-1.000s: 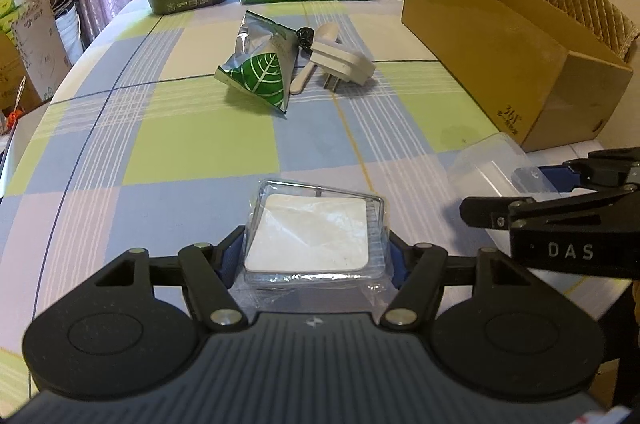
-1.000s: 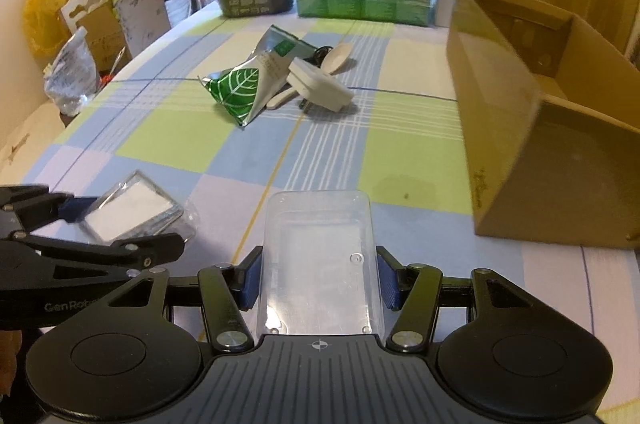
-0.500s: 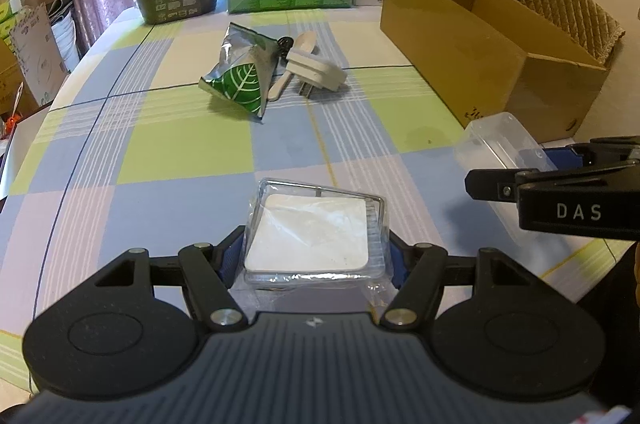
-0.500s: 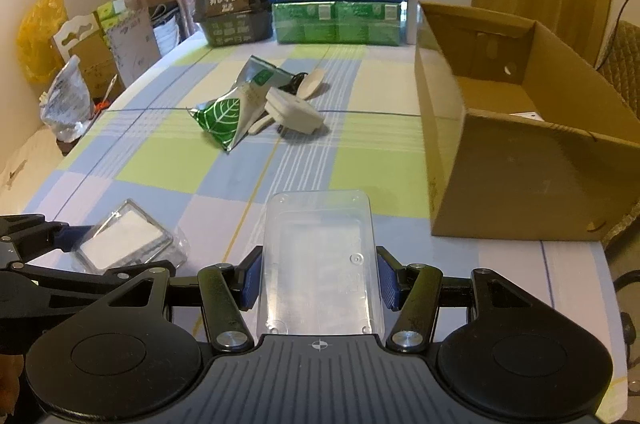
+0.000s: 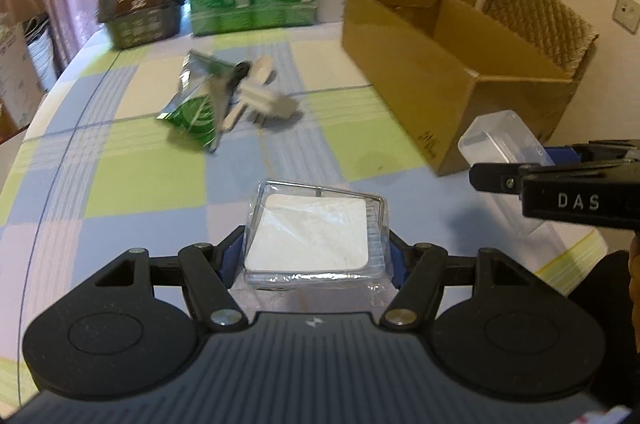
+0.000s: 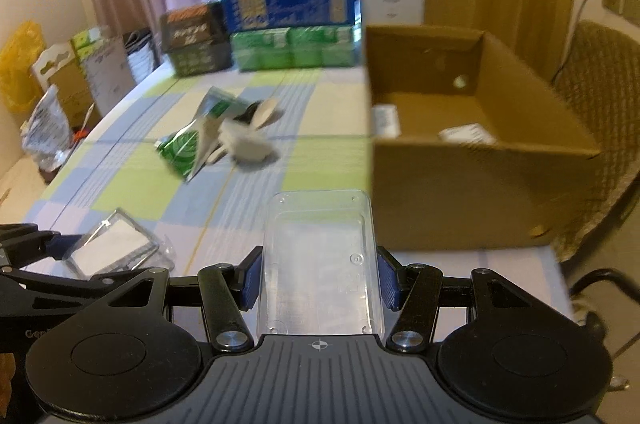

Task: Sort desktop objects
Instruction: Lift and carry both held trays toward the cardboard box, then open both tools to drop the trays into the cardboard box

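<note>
In the left wrist view, the left gripper [image 5: 316, 260] sits at the lower centre of the frame, its jaws clamped on the sides of a clear square case [image 5: 314, 230] with a white card inside. At the right edge of that frame the right gripper [image 5: 536, 160] shows side-on, holding a clear plastic box [image 5: 500, 138] in front of the cardboard box [image 5: 440, 80].

In the right wrist view, the right gripper [image 6: 320, 276] fills the lower centre, jaws closed against both sides of the clear plastic box [image 6: 320, 260]. The open cardboard box [image 6: 460, 192] stands in the right half of the frame, with white items lying on its floor. At lower left, the left gripper [image 6: 60, 248] holds the clear square case [image 6: 110, 250].

Mid-frame on the checked tablecloth [image 5: 132, 176] lie a green foil packet [image 5: 196, 112], a white plug [image 5: 268, 100] and a spoon, blurred, touching one another. Stacked boxes [image 6: 288, 24] stand at the top centre.
</note>
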{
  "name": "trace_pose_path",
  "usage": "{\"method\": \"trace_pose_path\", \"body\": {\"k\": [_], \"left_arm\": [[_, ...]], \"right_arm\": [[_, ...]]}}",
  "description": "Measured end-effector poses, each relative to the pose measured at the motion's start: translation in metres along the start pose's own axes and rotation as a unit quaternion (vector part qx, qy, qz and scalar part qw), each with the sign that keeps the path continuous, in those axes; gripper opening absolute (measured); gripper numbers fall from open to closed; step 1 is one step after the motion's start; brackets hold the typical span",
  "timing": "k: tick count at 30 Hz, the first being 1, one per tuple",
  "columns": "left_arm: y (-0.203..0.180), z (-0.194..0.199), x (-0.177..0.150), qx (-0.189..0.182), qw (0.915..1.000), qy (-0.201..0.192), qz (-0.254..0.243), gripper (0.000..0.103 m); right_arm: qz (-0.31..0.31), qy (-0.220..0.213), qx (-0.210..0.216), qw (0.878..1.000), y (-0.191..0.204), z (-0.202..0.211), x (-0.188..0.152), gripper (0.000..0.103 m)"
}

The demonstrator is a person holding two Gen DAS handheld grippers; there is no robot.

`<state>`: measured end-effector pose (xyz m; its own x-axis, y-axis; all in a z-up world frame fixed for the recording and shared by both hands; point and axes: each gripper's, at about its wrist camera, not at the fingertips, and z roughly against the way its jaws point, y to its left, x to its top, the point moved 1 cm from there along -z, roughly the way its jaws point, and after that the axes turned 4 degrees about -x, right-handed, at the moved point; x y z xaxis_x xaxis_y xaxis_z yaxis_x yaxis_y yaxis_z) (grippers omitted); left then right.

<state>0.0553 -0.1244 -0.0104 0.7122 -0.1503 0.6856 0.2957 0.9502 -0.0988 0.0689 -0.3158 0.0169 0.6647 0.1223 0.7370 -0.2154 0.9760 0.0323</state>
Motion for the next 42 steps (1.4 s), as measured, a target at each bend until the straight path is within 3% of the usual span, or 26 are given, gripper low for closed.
{"method": "trace_pose_path", "body": {"k": [10, 24, 30, 42], "left_arm": [[-0.055, -0.013, 0.068, -0.045, 0.9975, -0.036, -0.04, 0.064], [-0.117, -0.062, 0.152, -0.073, 0.9939, -0.057, -0.061, 0.064], [-0.131, -0.086, 0.167, -0.083, 0.9927, -0.056, -0.067, 0.064], [-0.139, -0.124, 0.167, -0.089, 0.9924, -0.045, -0.073, 0.064]], "right_arm": [[-0.022, -0.049, -0.04, 0.998, -0.067, 0.01, 0.059, 0.054], [-0.046, -0.057, -0.051, 0.996, -0.142, -0.017, 0.116, 0.054], [-0.061, -0.049, -0.047, 0.996, -0.162, -0.035, 0.123, 0.054], [-0.077, -0.039, -0.049, 0.995, -0.181, -0.056, 0.117, 0.054]]}}
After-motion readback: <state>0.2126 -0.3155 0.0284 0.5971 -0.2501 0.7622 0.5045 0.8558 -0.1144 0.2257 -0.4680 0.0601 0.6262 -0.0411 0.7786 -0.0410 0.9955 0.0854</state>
